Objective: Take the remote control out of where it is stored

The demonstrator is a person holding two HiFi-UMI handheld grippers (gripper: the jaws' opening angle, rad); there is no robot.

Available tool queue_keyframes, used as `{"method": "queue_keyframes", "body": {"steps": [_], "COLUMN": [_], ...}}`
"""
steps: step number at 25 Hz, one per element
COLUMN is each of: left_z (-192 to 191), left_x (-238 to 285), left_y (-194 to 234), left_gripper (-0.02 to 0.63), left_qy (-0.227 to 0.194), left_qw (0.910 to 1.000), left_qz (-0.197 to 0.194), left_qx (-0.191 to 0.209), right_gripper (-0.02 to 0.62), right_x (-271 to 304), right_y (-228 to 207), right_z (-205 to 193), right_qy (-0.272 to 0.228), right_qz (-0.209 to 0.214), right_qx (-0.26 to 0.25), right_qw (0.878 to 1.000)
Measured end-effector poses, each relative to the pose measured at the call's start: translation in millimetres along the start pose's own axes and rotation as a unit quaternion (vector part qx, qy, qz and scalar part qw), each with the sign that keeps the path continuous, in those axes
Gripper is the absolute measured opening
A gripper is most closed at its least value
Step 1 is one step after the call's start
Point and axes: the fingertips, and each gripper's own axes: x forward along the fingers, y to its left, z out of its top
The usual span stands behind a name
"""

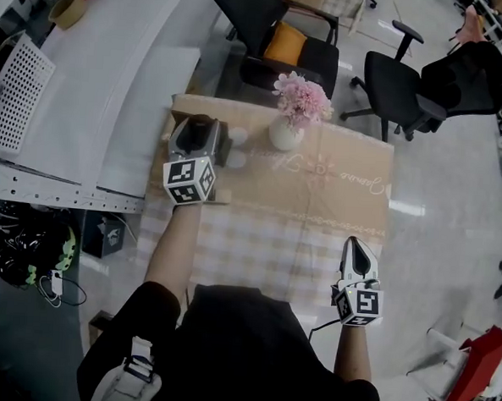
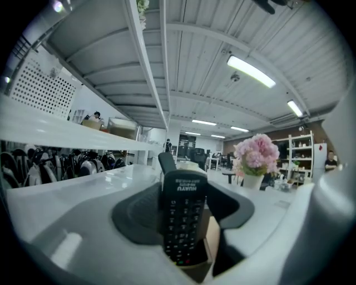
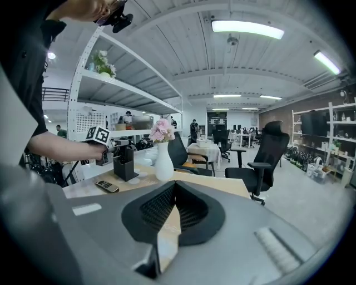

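remote control stands upright in a dark holder at the far left of the tan-clothed surface, buttons facing the left gripper. that gripper's fingers are wide, one on each side of the remote control, and the right one is clearly apart from it, so nothing is clamped. the right gripper hovers over the near right part of the surface, fingers closed together with nothing between. a white vase of pink flowers stands near the holder, and a flat remote lies on the surface beside it.
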Motion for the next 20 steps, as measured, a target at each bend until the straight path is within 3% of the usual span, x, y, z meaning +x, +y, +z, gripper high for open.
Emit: {"method": "queue_keyframes", "body": {"steps": [12,20], "left_z": [60.2,61.1], "left_x": [-66.1,-118.1], "left_y": [-25.1,-32.7], "left_gripper": [0.244,0.244], "left_qy": [-0.046,-0.044], "left_qw": [0.9971,0.9952], "left_qz": [-0.027,-0.021], "left_qx": [0.055,0.084], "right_gripper": [0.005,0.005], "right_x": [-13.1,-29.6], "right_y": [18.4,34.1], "right_z": [20.9,21.2], "right_qy": [-0.036,-0.047], "right_qz": [0.053,0.088], "right_qx": [-0.028,-0.039], "right_qw": [0.998,0.994]}}
